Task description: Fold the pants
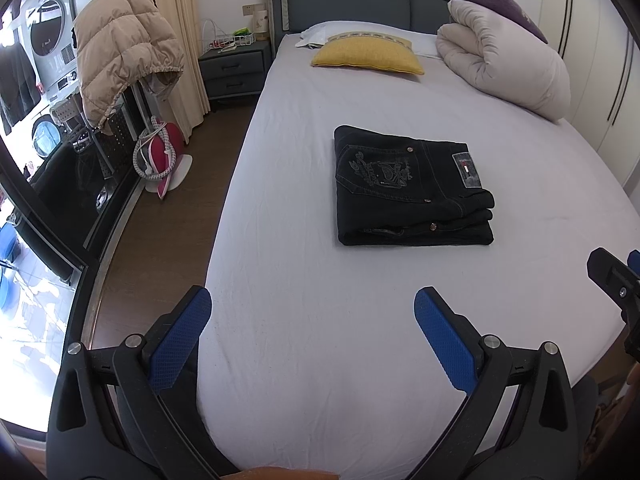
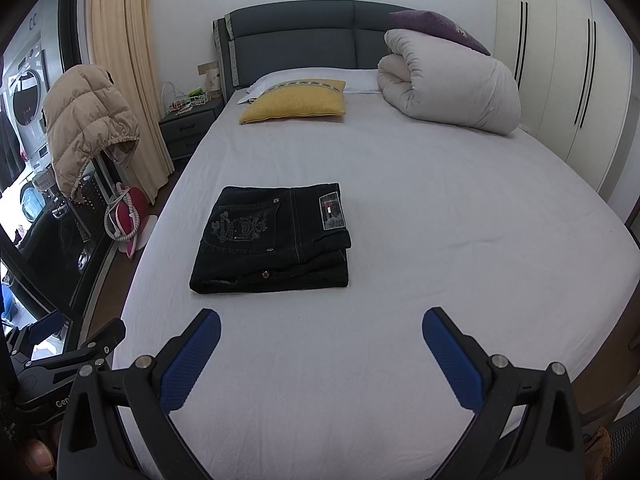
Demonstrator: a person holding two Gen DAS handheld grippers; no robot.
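Black jeans (image 1: 412, 188) (image 2: 276, 238) lie folded into a compact rectangle in the middle of the white bed sheet (image 1: 320, 280) (image 2: 440, 240), back pocket embroidery and waist label facing up. My left gripper (image 1: 312, 300) hangs open above the sheet near the foot of the bed, well short of the jeans, with nothing between its blue pads. My right gripper (image 2: 320, 322) is open too and holds nothing, also back from the jeans. In the left wrist view the right gripper (image 1: 616, 276) shows at the right edge; in the right wrist view the left gripper (image 2: 64, 344) shows at the lower left.
A yellow pillow (image 1: 368, 56) (image 2: 296, 102) and a rolled white duvet (image 1: 508, 60) (image 2: 448, 88) lie by the headboard. Left of the bed are a nightstand (image 1: 234, 66), a curtain, a beige puffer jacket (image 1: 120, 48) on a rack and a red-and-white item (image 1: 164, 152) on the wooden floor. Wardrobe doors (image 2: 560, 60) stand right.
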